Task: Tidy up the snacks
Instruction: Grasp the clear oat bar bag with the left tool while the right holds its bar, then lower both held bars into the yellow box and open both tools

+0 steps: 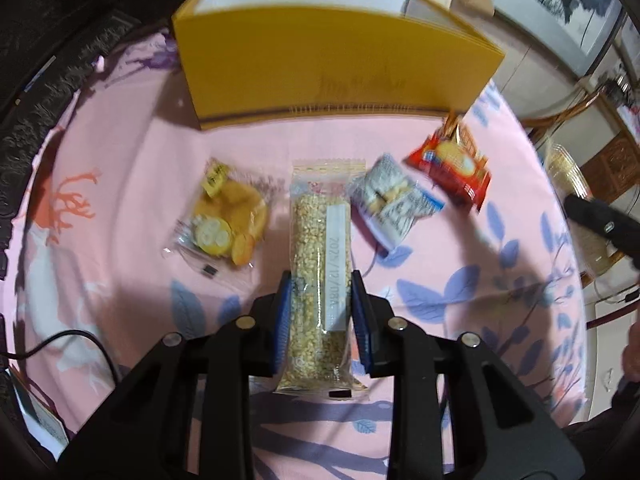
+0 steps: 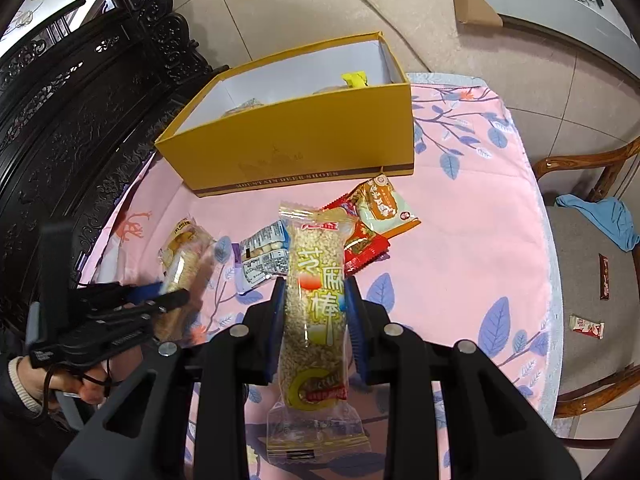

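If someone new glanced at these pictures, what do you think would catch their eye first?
Most likely the two long sesame bars: the left tongs grip one bar low over the pink cloth, and the right tongs hold another bar lifted above it. Behind them stands an open yellow box with a few snacks inside, and loose packets lie on the cloth in front of it.

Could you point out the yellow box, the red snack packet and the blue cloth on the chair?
yellow box (image 2: 304, 148): right wrist view, on its front wall.
red snack packet (image 1: 450, 164): left wrist view, on the middle of the wrapper.
blue cloth (image 2: 600, 216): right wrist view, on its middle, on the chair seat.
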{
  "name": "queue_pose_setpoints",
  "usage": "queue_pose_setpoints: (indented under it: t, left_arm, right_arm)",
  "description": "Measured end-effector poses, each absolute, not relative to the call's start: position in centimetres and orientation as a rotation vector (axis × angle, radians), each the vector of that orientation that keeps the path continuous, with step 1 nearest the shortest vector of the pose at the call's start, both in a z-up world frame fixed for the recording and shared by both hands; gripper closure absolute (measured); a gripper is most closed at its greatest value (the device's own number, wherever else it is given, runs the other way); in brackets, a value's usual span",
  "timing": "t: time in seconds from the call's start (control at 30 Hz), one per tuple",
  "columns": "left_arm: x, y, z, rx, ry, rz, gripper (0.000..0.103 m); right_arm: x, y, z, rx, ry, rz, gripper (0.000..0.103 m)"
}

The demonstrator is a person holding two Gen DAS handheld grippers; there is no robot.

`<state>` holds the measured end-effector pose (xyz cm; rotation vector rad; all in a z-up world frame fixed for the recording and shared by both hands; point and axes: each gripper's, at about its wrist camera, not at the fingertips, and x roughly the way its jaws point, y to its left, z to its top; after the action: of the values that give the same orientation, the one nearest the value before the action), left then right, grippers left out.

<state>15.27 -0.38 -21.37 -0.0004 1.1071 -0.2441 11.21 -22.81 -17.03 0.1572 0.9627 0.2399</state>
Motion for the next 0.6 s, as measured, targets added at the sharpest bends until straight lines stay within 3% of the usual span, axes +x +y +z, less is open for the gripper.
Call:
queue_pose_setpoints:
  t: [0.6]
  left_arm:
    - [15.4, 1.5, -12.2, -0.055, 0.888, -0.233, 0.075]
  right_arm:
    - [11.8, -21.5, -13.9, 0.135, 0.888, 0.277, 0.074]
